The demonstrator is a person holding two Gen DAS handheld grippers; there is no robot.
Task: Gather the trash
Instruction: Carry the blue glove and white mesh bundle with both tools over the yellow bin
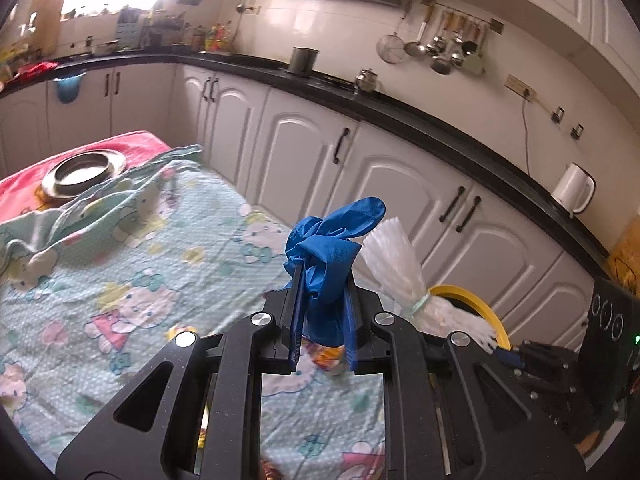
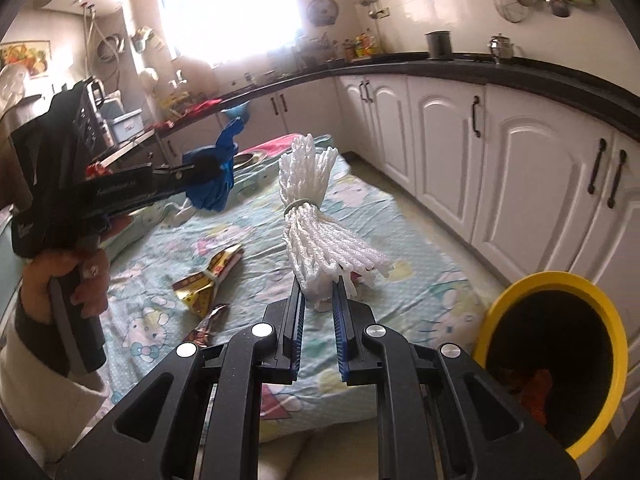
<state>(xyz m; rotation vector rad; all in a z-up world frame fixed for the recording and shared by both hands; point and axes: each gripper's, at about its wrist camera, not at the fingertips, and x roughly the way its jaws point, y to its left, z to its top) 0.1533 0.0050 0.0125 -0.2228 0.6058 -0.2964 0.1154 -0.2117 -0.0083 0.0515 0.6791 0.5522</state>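
My left gripper (image 1: 322, 276) is shut on a crumpled blue glove (image 1: 332, 248), held above the table; the glove also shows in the right wrist view (image 2: 218, 178). My right gripper (image 2: 318, 280) is shut on a white bundle of cord (image 2: 316, 216) tied with a green band; the bundle also shows in the left wrist view (image 1: 394, 264). A yellow-rimmed black bin (image 2: 554, 364) stands low at the right, with orange scraps inside. Two shiny snack wrappers (image 2: 210, 280) lie on the Hello Kitty cloth (image 2: 400, 292).
A steel bowl (image 1: 84, 172) sits at the table's far end on a red cloth. White cabinets (image 1: 304, 152) under a black counter run along the right. A white kettle (image 1: 572, 190) and a steel pot (image 1: 366, 80) stand on the counter.
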